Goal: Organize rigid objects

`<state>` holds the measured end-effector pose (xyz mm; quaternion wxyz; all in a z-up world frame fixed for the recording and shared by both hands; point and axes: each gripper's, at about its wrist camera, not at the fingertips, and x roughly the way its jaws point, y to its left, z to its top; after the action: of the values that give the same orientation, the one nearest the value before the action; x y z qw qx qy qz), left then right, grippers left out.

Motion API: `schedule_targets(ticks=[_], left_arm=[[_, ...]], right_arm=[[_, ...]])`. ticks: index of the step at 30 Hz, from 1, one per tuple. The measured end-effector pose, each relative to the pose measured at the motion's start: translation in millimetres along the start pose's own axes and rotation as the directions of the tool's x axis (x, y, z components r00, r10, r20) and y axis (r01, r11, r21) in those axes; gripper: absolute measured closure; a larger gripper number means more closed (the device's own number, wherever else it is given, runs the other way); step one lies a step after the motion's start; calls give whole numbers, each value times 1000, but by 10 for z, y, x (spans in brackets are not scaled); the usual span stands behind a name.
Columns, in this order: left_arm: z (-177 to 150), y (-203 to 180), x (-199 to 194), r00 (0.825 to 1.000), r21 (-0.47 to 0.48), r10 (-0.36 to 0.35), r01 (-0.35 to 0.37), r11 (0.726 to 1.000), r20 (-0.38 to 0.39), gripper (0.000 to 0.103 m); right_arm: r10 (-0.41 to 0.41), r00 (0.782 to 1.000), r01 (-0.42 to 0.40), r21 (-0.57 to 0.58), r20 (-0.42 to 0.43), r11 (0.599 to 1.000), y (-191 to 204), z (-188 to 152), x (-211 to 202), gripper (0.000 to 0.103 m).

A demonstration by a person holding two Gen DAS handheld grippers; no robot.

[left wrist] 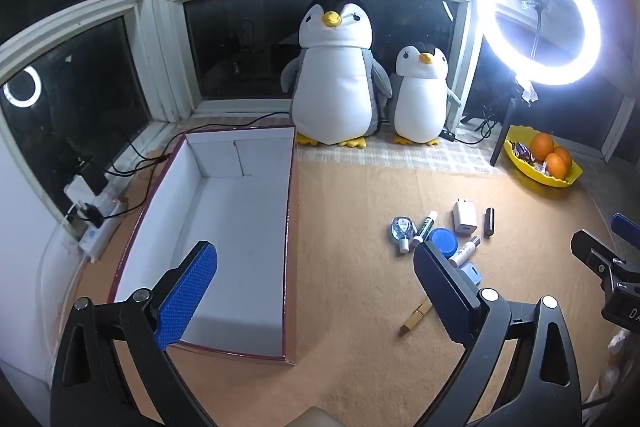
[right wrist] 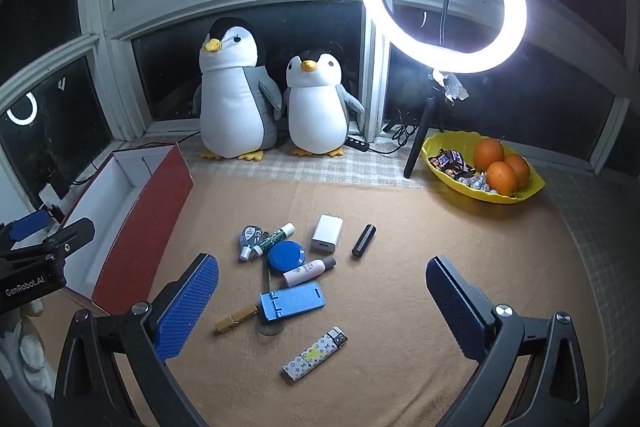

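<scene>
Your left gripper [left wrist: 316, 291] and right gripper [right wrist: 322, 303] both hang wide apart, holding nothing. The small items lie loose on the tan mat [right wrist: 440, 267], right of the red-sided box [right wrist: 140, 219]: white charger [right wrist: 327, 234], blue phone stand [right wrist: 291, 301], monogram-patterned lighter [right wrist: 314, 355]. "GenRobot.AI" reads on your left gripper's body [right wrist: 30, 281].
</scene>
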<state>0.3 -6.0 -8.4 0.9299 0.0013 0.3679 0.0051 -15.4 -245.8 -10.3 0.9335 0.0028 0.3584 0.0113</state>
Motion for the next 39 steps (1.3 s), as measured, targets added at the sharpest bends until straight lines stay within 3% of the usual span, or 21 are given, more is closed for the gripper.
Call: schedule_targets(ticks=[39], left_arm=[[23,29,11,1000,3,-1,1,1000,-4,4]], right_arm=[[5,1000,-5,0,-4,1000,34,5,-8,0]])
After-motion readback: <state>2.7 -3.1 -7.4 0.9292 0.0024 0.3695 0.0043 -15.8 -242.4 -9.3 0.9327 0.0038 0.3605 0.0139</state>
